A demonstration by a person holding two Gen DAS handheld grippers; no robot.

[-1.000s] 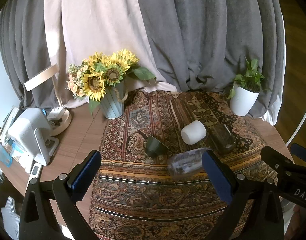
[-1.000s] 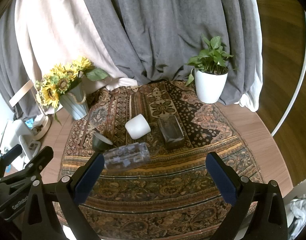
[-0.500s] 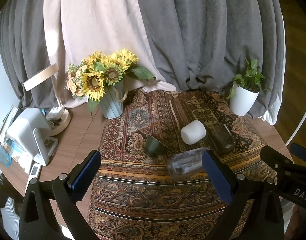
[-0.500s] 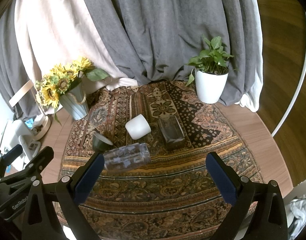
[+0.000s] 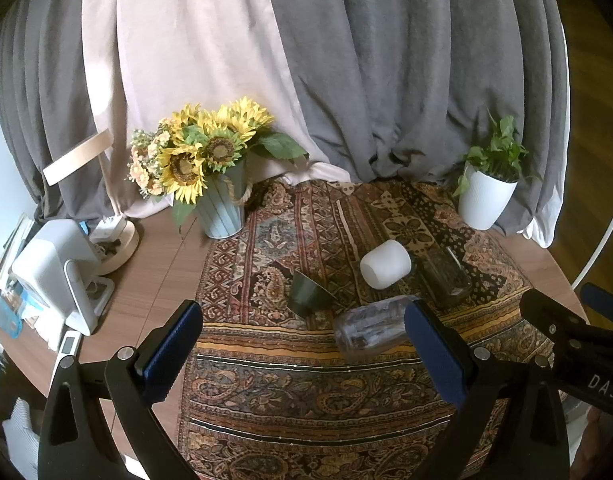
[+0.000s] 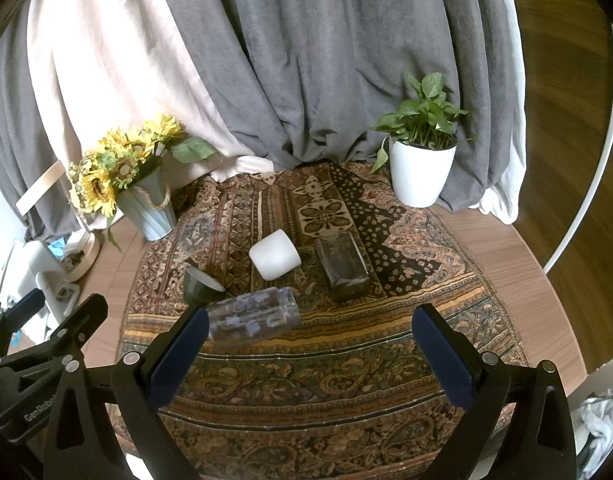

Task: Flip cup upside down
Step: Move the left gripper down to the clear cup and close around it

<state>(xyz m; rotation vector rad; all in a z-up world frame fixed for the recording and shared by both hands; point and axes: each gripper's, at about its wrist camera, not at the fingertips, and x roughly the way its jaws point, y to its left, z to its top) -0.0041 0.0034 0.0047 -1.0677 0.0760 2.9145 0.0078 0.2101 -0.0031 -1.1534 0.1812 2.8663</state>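
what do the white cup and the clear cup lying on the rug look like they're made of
White cup: opaque, matte, no glare, likely ceramic or plastic. Clear cup: see-through, the rug pattern shows through it, with a pale printed pattern; glass or clear plastic, hard to tell.

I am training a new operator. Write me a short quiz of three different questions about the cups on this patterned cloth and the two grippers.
1. True or false: the white cylindrical cup stands upright on the patterned woven cloth.
2. Multiple choice: which vessel lies nearest the left gripper? A) the clear patterned glass tumbler B) the dark square glass tumbler C) the small dark green cone-shaped cup
3. Fill in: both the left gripper and the right gripper have their jaws ____ and hold nothing.

Key:
1. False; it lies on its side.
2. A
3. open
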